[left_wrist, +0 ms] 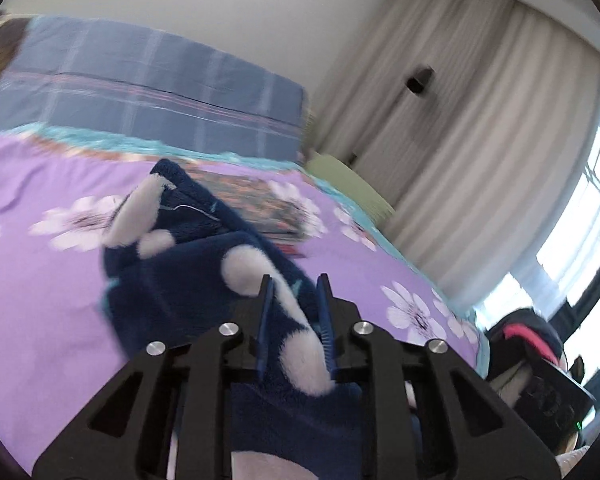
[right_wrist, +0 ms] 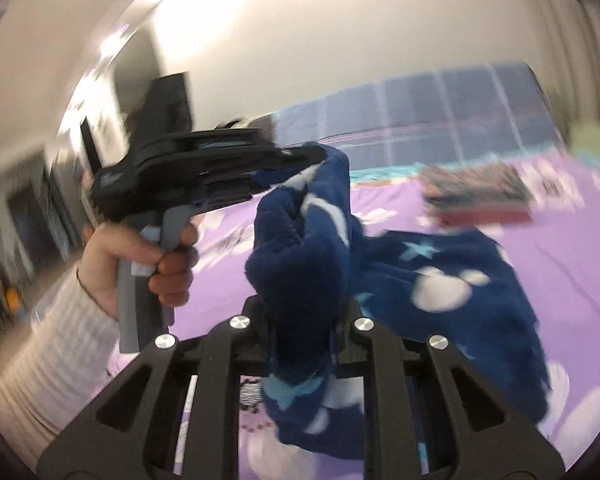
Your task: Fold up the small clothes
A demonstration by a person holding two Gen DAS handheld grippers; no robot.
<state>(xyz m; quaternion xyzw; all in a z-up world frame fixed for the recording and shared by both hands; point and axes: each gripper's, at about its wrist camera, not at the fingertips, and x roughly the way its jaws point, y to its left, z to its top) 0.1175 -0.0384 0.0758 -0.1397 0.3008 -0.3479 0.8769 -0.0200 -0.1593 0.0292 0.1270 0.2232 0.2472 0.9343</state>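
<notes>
Left gripper (left_wrist: 294, 292): closed down on a fold of the navy fleece garment (left_wrist: 188, 280), the fabric pinched between its blue pads.
Right gripper (right_wrist: 304, 320): also clamped on the same garment, a thick bunched wad filling the gap between its fingers.
Garment: partly lifted, strung between the two grippers, the rest trailing onto the purple floral bedspread (left_wrist: 40, 320).
Person's hand (right_wrist: 140, 256): wrapped round the left gripper's grey handle, seen from the right wrist view.
Risk, grip: the right-hand wad looks bulky and uneven, so I reckon layers could slide out if pulled taut.
Risk, fold: grabbing bunched cloth rather than an edge likely leaves a lumpy, crooked fold.
Risk, neighbours: a folded stack (right_wrist: 480, 192) lies near on the bed; the trailing hem could drag across it.
Risk, view: both pictures are blurred, so exact hold points are hard to judge.
</notes>
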